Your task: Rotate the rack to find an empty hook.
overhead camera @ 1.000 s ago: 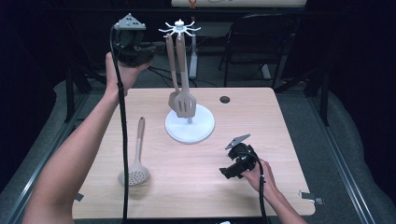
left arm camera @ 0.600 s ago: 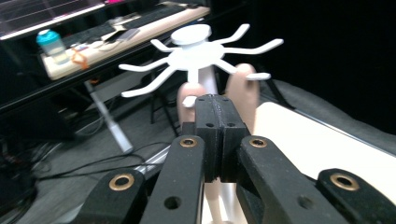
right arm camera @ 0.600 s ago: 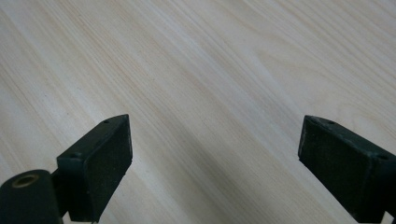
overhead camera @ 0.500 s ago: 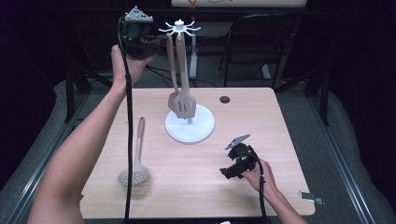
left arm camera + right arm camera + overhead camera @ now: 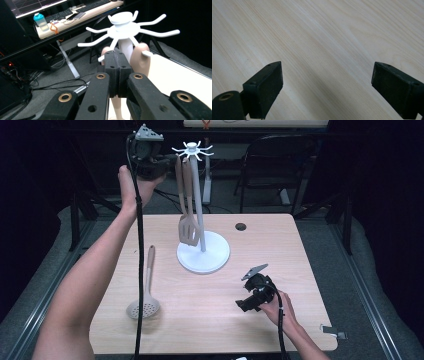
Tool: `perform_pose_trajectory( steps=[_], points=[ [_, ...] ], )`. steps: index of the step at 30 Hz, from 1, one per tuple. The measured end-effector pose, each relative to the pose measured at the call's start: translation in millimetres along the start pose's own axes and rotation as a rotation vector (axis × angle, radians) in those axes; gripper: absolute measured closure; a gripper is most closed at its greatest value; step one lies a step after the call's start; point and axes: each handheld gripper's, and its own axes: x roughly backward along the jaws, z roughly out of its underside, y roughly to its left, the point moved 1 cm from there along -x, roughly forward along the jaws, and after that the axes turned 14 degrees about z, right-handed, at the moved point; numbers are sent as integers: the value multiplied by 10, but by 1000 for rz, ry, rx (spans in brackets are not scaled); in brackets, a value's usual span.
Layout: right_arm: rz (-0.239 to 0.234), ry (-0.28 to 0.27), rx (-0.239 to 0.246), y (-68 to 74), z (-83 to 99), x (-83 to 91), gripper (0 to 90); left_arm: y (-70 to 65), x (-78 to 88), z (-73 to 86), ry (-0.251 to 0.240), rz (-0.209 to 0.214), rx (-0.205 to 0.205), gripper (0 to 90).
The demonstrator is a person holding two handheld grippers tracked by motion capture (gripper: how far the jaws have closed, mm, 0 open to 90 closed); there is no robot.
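Observation:
A white utensil stand (image 5: 200, 195) with a crown of hooks (image 5: 125, 27) rises from a round base (image 5: 217, 255) at the table's middle back. Two beige utensils hang from it, the front one a slotted spatula (image 5: 188, 231); their handle tops (image 5: 140, 57) sit just behind my left jaws. My left gripper (image 5: 165, 166) is raised beside the hooks, its pads (image 5: 111, 70) pressed together with nothing seen between them. A beige skimmer (image 5: 145, 305) lies flat at the table's front left. My right gripper (image 5: 250, 295) rests low at the front right, open (image 5: 327, 82) over bare wood.
The wooden table (image 5: 280, 250) has a small round hole (image 5: 241, 226) near its back edge. A dark chair (image 5: 280, 160) stands behind it. The left gripper's cable (image 5: 140, 270) hangs down across the table's left side. A desk with a bottle (image 5: 41, 21) stands farther off.
My left hand has shifted a little right and up, closer to the stand's hooks. The right hand and the skimmer have stayed put.

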Motion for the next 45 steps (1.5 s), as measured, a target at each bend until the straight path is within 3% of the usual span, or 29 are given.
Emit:
perform_pose_trajectory(
  steps=[7, 8, 12, 13, 14, 17, 27, 41, 45],
  points=[
    [1, -9, -14, 11, 2, -3, 100, -131, 98, 69, -12, 42, -26, 900],
    [6, 7, 11, 0, -7, 8, 100, -162, 112, 70, -17, 56, -26, 900],
    [3, -6, -1, 23, -10, 1, 101, -270, 124, 33, -20, 79, -54, 900],
    [6, 5, 16, 13, -16, 10, 101, -295, 117, 16, -21, 82, -63, 900],
    [3, -7, -2, 23, -10, 1, 101, -316, 109, -2, -19, 82, -70, 900],
    [7, 2, 10, 14, -13, 7, 101, -340, 66, -58, -10, 76, -84, 900],
    [5, -5, 2, 0, -3, 16, 103, -276, 5, -82, 8, 41, -71, 900],
    [10, 10, 18, -4, -8, 17, 105, -74, -2, -38, 11, -21, -14, 900],
    [4, -9, -7, 12, -3, 0, 105, -16, -32, -38, 12, -33, 1, 900]
  ],
)
